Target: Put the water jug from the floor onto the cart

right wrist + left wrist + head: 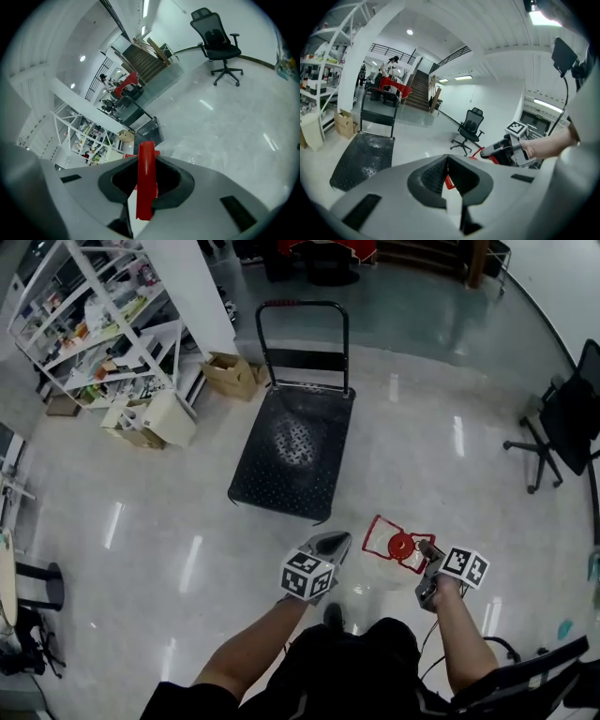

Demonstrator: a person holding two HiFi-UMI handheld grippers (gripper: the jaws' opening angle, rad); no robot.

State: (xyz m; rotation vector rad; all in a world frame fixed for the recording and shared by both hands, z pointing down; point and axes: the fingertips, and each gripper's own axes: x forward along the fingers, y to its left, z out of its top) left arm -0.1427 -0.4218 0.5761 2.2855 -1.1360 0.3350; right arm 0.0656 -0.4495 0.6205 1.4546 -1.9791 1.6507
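The cart is waiting at twelve o'clock. The water jug is hanging at five o'clock, seemingly lifted, with the left gripper and right gripper both clamping its red handle. Carrying it with level, matched hands should be preventing swing.

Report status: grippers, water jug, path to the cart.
Both shut on red handle: left gripper, right gripper. Its water jug between them, short of cart. No obstacle seen on floor between.

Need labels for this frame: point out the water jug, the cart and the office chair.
water jug [401,545], head view, its red cap.
cart [292,451], head view, middle of its black deck.
office chair [565,418], head view, its black seat.
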